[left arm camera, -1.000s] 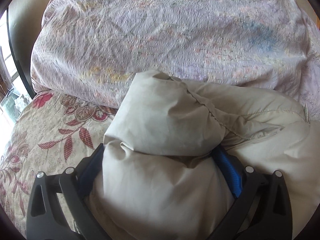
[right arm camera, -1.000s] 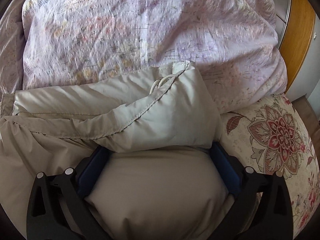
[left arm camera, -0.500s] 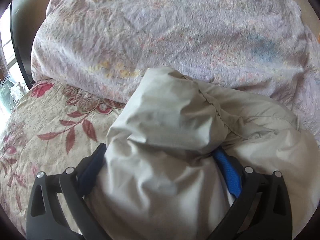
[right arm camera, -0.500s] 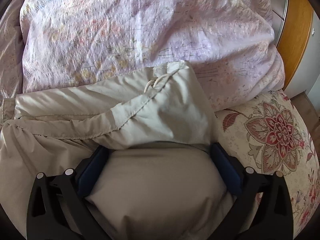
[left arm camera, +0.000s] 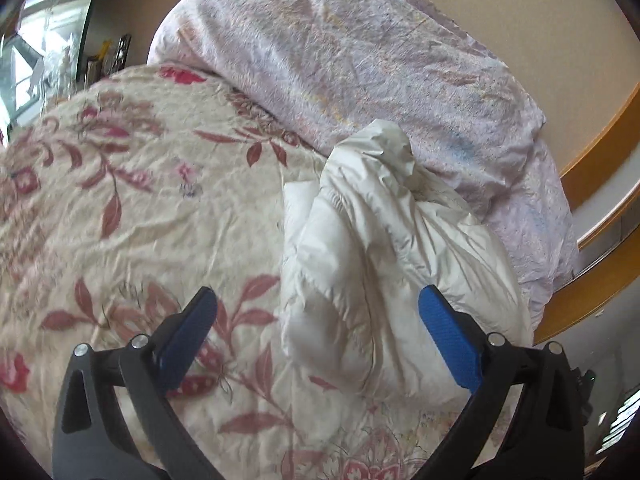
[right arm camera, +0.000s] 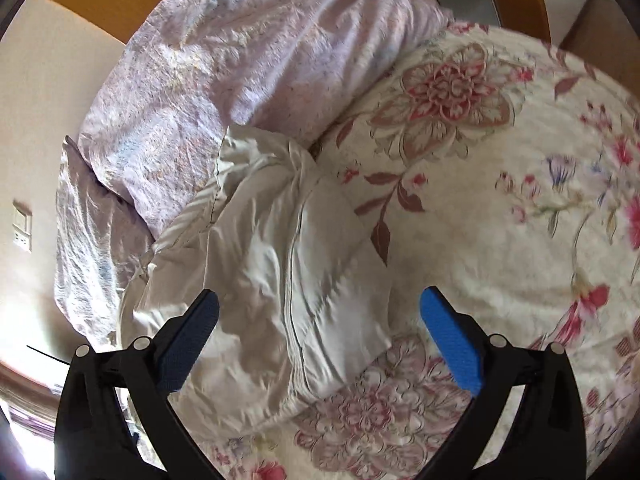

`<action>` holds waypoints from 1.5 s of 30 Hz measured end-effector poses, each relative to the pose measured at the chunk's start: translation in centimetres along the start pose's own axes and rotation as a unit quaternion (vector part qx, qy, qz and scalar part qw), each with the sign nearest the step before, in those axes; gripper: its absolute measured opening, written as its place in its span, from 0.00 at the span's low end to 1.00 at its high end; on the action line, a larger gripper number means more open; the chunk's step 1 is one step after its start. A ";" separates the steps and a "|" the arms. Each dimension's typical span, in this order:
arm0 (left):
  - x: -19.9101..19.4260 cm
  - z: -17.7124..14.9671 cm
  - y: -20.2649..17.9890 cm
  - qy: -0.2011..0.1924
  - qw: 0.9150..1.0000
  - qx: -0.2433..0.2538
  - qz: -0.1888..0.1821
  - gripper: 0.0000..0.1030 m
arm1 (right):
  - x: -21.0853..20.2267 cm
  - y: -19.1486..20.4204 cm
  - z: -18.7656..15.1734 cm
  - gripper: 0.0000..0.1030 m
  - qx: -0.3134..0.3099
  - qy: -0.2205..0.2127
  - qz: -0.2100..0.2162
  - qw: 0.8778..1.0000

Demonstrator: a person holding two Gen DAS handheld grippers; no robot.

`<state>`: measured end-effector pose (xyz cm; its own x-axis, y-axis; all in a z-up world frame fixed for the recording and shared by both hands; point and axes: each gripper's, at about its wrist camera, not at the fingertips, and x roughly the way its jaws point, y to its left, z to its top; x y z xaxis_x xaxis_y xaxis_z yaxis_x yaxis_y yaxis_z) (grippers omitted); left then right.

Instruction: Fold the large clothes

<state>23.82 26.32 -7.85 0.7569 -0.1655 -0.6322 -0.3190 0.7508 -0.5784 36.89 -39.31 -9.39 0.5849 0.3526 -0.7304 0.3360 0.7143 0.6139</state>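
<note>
A cream puffy jacket (left arm camera: pixel 384 264) lies folded in a bundle on the floral bedspread (left arm camera: pixel 132 208), its far end against a lilac duvet. It also shows in the right wrist view (right arm camera: pixel 272 280). My left gripper (left arm camera: pixel 316 316) is open and empty, raised above the near end of the bundle. My right gripper (right arm camera: pixel 320 316) is open and empty, raised above the bundle's near right part. Both have blue pads.
The lilac duvet (left arm camera: pixel 360 68) is piled at the head of the bed, also in the right wrist view (right arm camera: pixel 240 60). A wooden headboard (left arm camera: pixel 600 148) curves at the right. A window (left arm camera: pixel 36 36) is at far left. The bedspread (right arm camera: pixel 500 220) spreads wide to the right.
Both grippers have let go of the jacket and pulled back and up. The jacket bundle now lies free on the bed.
</note>
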 end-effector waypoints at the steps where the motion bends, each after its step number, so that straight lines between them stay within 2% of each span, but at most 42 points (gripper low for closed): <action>1: 0.2 -0.5 0.1 0.007 1.000 -0.016 -0.006 0.96 | 0.3 0.0 -0.5 0.97 0.003 0.008 0.003 1.000; 3: 0.7 -1.4 0.1 0.014 0.999 -0.028 -0.014 0.96 | 0.9 -0.3 -1.0 0.96 0.014 0.014 -0.001 1.000; 6: 1.6 -2.3 -0.4 0.023 0.998 -0.045 -0.032 0.96 | 1.9 -1.0 -1.6 0.96 0.048 0.036 0.028 0.998; 9: 2.7 -2.6 -0.5 0.031 0.996 -0.073 -0.047 0.93 | 3.0 -1.6 -2.0 0.92 0.068 0.046 0.044 0.996; 10: 3.2 -2.7 -0.5 0.036 0.994 -0.083 -0.053 0.90 | 2.9 -1.6 -2.2 0.89 0.067 0.035 0.054 0.996; 13: 4.2 -3.0 -0.6 0.037 0.992 -0.110 -0.056 0.84 | 3.8 -2.1 -2.5 0.80 0.088 0.039 0.100 0.990; 15: 4.7 -3.2 -0.4 0.033 0.989 -0.134 -0.061 0.82 | 3.8 -2.3 -2.6 0.77 0.088 0.029 0.105 0.990; 17: 4.6 -3.4 -0.1 0.021 0.985 -0.157 -0.069 0.79 | 3.7 -2.2 -2.8 0.77 0.085 0.019 0.119 0.989; 20: 4.2 -4.1 0.6 0.004 0.975 -0.206 -0.083 0.73 | 3.6 -2.1 -3.0 0.77 0.086 0.002 0.139 0.986; 22: 4.1 -4.5 0.6 -0.005 0.973 -0.217 -0.080 0.72 | 3.6 -1.7 -3.1 0.76 0.080 -0.003 0.127 0.989; 24: 4.5 -4.7 -0.2 -0.002 0.976 -0.209 -0.063 0.72 | 3.8 -0.9 -3.3 0.72 0.068 -0.008 0.084 0.994; 26: 4.9 -5.1 -1.0 0.006 0.978 -0.203 -0.050 0.72 | 3.8 -0.3 -3.5 0.71 0.070 -0.023 0.064 0.995; 29: 5.7 -5.0 -1.4 0.017 0.977 -0.203 -0.058 0.73 | 3.8 0.0 -3.9 0.71 0.063 -0.032 0.057 0.996; 31: 5.9 -4.7 -0.7 0.019 0.970 -0.230 -0.071 0.71 | 3.8 -0.3 -3.9 0.67 0.069 -0.028 0.065 0.995; 33: 6.2 -4.3 0.3 0.018 0.961 -0.260 -0.091 0.66 | 3.9 -0.9 -3.9 0.61 0.079 -0.021 0.077 0.994; 34: 6.4 -4.1 0.8 0.018 0.957 -0.271 -0.099 0.60 | 4.2 -1.0 -3.8 0.54 0.077 -0.016 0.079 0.994; 35: 6.7 -4.0 1.1 0.015 0.956 -0.273 -0.109 0.51 | 4.3 -1.1 -3.8 0.52 0.073 -0.014 0.084 0.994; 38: 7.1 -4.0 1.0 0.009 0.962 -0.245 -0.120 0.34 | 4.1 -0.7 -4.0 0.42 0.057 -0.019 0.084 0.995; 40: 6.9 -3.6 1.0 0.011 0.962 -0.238 -0.134 0.27 | 3.6 -0.4 -4.0 0.34 0.048 -0.022 0.090 0.995; 42: 6.5 -3.1 1.1 0.012 0.961 -0.236 -0.147 0.24 | 3.1 -0.2 -4.0 0.32 0.045 -0.021 0.100 0.994; 45: 5.4 -2.4 0.7 0.003 0.964 -0.217 -0.156 0.22 | 2.1 0.4 -4.3 0.30 0.031 -0.022 0.110 0.993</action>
<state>26.31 24.46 -12.92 0.8516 -0.3448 -0.3949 -0.2856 0.3264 -0.9010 35.07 -35.65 -11.97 0.6797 0.4683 -0.5645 0.2414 0.5840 0.7750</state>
